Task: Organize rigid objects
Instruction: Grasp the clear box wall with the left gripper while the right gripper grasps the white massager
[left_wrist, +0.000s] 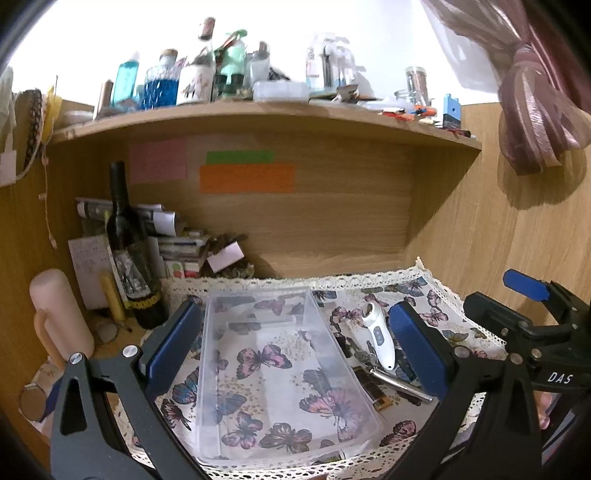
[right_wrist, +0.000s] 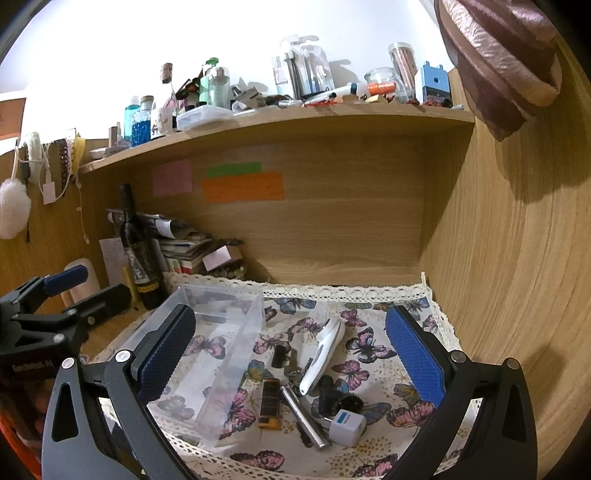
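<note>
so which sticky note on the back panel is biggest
The orange note, the wide strip lowest on the panel; the green note above it is thinner, and the pink note is shorter.

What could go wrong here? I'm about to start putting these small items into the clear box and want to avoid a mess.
1. The silver flashlight, white handheld device and key bunch lie overlapped; lifting one may drag the others.
2. The clear plastic box looks light and sits on a loose butterfly cloth, so a nudge from the open left claw could slide it.
3. The dark wine bottle stands close beside the box and could tip.
</note>
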